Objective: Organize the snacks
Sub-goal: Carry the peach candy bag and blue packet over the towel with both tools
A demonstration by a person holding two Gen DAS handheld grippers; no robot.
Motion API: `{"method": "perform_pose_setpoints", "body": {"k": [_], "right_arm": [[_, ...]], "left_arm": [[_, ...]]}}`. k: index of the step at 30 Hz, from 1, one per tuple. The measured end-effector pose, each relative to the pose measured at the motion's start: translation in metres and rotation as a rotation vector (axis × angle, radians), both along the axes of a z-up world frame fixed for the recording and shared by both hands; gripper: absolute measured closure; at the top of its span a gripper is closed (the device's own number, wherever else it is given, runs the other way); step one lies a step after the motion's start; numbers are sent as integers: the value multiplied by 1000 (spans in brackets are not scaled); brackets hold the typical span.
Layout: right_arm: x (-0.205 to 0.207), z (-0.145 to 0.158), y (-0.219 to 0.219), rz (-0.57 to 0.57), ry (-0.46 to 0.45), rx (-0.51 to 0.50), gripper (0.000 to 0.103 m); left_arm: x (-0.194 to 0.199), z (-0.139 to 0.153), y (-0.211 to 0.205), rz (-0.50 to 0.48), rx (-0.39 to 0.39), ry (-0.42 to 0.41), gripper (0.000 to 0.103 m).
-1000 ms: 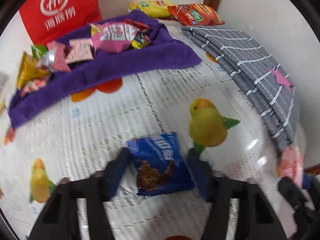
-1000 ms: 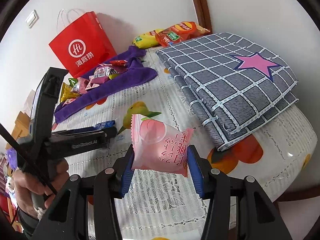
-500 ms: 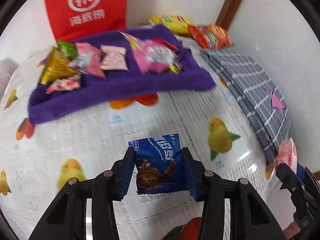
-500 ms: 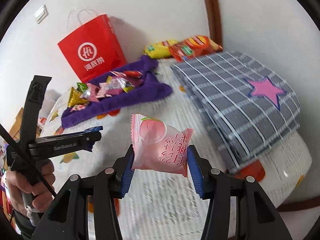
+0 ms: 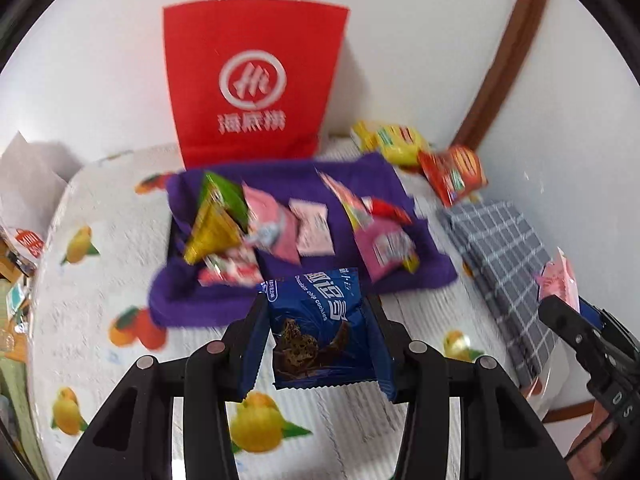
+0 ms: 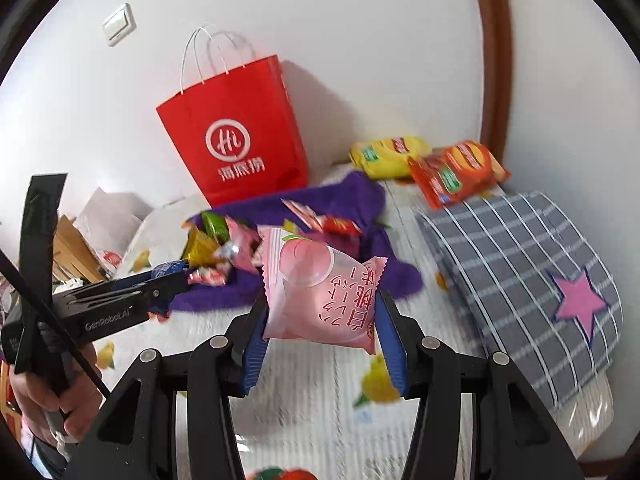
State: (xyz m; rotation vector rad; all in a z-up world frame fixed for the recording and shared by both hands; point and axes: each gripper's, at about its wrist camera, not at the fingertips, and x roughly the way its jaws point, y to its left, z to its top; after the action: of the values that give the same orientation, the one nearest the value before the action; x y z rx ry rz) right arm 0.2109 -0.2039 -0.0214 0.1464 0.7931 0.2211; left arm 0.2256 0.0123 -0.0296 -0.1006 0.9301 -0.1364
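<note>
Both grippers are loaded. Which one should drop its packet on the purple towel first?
Left, probably. The left gripper holds the blue cookie packet right at the purple towel edge; the right gripper with its pink peach packet looks farther back.

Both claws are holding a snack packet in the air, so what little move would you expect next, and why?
Probably the left gripper carries its blue cookie packet forward over the purple towel and lets go: other small snacks already lie there, and the packet hangs at its near edge.

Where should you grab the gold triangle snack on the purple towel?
Both grippers are full now. Later, pinch the gold triangle snack across its narrow upper tip, coming from above; it probably sticks up there, while other packets crowd its wide base on the purple towel.
</note>
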Motion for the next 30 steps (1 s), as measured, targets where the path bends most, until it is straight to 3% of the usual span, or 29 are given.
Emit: {"method": "perform_pose_setpoints", "body": {"k": [6,11,18,30], "right_arm": [[44,20,21,56,4,38,53],[83,33,44,77,-8,32,53],[123,34,69,104,6,46,53],[166,17,71,76,0,66,53]], "left_arm": [[28,22,20,38,4,-71,59],[61,27,34,49,-52,-74,59],[98,28,58,144,-44,-123,59],[118,6,75,160,-65,-67,59]]}}
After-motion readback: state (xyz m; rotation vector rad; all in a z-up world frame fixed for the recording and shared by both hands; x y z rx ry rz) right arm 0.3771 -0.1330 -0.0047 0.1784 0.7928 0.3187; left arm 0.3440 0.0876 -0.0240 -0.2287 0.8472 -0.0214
